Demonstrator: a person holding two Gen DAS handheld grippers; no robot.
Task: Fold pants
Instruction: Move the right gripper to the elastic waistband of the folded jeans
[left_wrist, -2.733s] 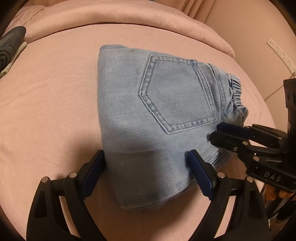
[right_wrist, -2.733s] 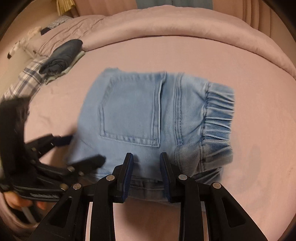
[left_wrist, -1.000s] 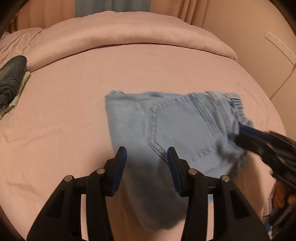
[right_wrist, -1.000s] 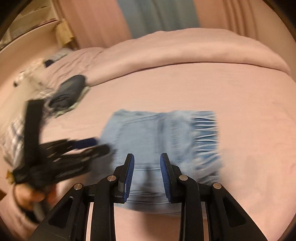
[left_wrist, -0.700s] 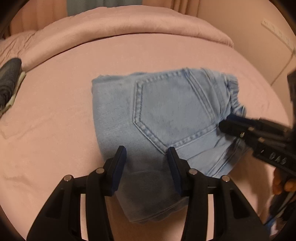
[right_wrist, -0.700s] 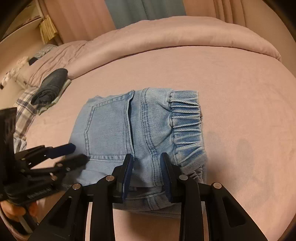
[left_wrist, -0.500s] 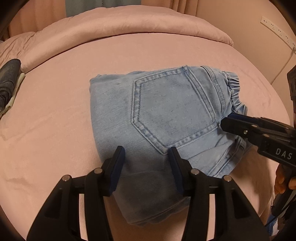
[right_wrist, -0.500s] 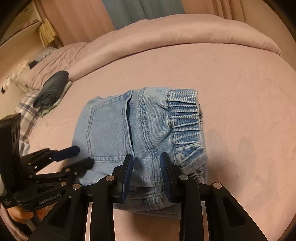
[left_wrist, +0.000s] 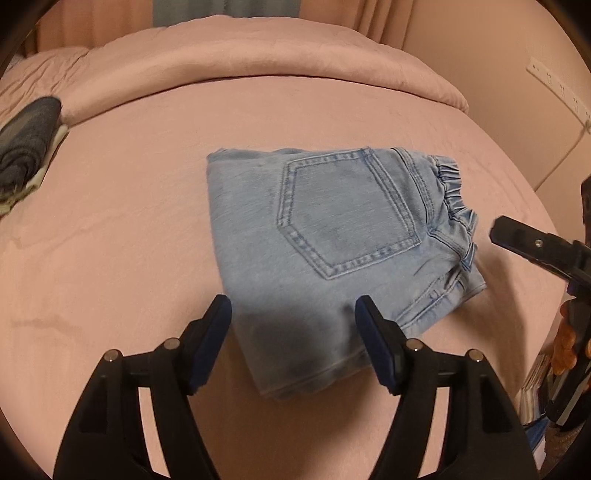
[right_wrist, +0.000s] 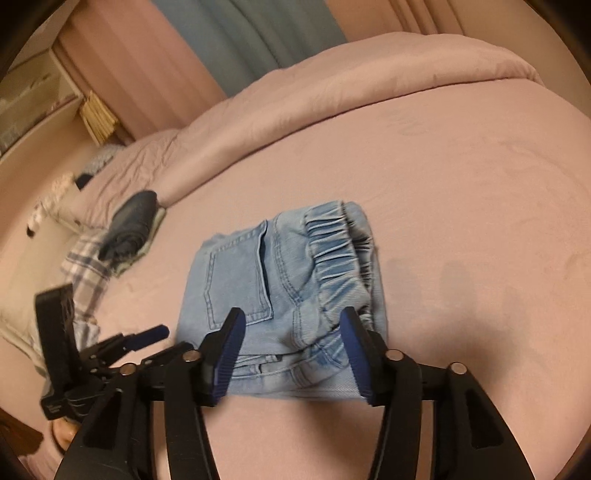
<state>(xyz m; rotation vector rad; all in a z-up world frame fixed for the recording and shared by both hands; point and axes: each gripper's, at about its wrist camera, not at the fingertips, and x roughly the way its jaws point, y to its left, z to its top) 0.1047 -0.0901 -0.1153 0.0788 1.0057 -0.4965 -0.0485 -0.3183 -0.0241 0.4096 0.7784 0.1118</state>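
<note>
A dark folded garment (left_wrist: 26, 144) lies at the left edge of the pink-sheeted bed (left_wrist: 129, 221), under a rolled pink duvet (left_wrist: 258, 59). The folded light-blue denim pants (left_wrist: 332, 251) sit mid-bed. The left gripper (left_wrist: 293, 341) and right gripper (right_wrist: 290, 354) are both opening, released, with bare sheet around.
</note>
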